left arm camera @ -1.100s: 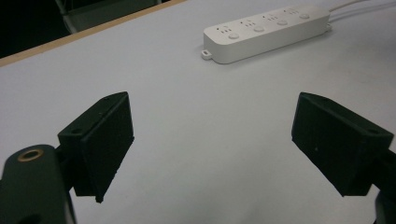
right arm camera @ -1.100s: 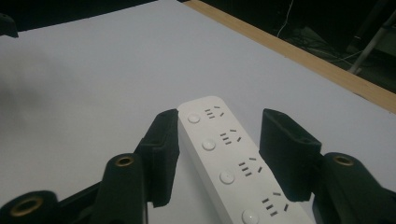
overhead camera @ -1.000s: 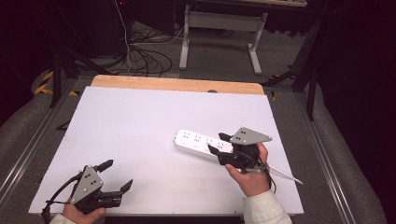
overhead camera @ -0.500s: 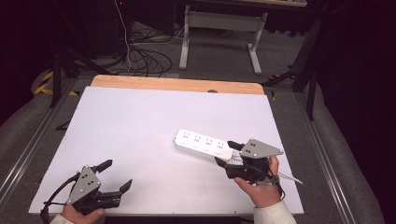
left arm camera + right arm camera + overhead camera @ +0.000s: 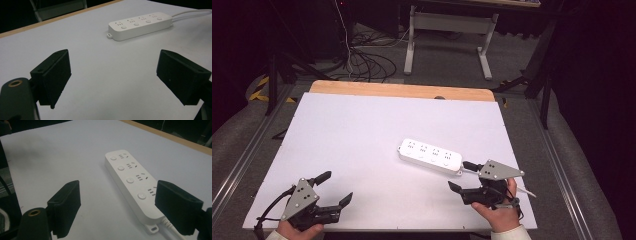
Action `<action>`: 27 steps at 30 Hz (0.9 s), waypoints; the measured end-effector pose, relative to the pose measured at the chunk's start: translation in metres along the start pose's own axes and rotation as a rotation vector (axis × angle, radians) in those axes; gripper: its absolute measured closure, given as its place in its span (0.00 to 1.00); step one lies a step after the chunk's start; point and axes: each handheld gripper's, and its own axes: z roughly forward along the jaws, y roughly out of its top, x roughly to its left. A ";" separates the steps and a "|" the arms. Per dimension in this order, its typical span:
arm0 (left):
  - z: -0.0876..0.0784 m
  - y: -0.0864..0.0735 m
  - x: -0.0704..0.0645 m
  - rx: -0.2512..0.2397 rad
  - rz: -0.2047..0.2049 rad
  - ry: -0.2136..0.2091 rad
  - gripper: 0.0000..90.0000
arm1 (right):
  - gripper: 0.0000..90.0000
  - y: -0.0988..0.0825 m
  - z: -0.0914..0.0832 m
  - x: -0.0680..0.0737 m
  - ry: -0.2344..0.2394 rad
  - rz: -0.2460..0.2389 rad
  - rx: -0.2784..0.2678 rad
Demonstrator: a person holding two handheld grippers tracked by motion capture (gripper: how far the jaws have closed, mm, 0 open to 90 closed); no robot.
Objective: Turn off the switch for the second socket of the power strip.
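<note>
Right gripper [image 5: 463, 176] backed off power strip [image 5: 430, 155] toward 5 o'clock, jaws just opened, nothing between; hand low, pointing 10 o'clock. Left gripper [image 5: 335, 188] released, unmoved.

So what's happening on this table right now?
A person holds a gripper in each hand over a white table. The right gripper sits just behind the cord end of a white power strip, its jaws having just opened, with nothing between them. The left gripper rests open near the table's front edge, well apart from the strip.
</note>
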 end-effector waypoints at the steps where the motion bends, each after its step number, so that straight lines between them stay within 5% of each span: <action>1: 0.000 0.000 0.000 0.001 0.001 0.000 0.14 | 0.23 -0.003 0.000 -0.001 0.000 0.006 0.002; 22: -0.004 -0.007 -0.001 0.041 0.018 0.003 0.11 | 0.23 -0.054 0.009 -0.003 0.021 0.042 0.077; 27: -0.001 -0.007 0.000 0.032 0.023 0.011 0.11 | 0.23 -0.055 0.007 -0.001 0.017 0.044 0.056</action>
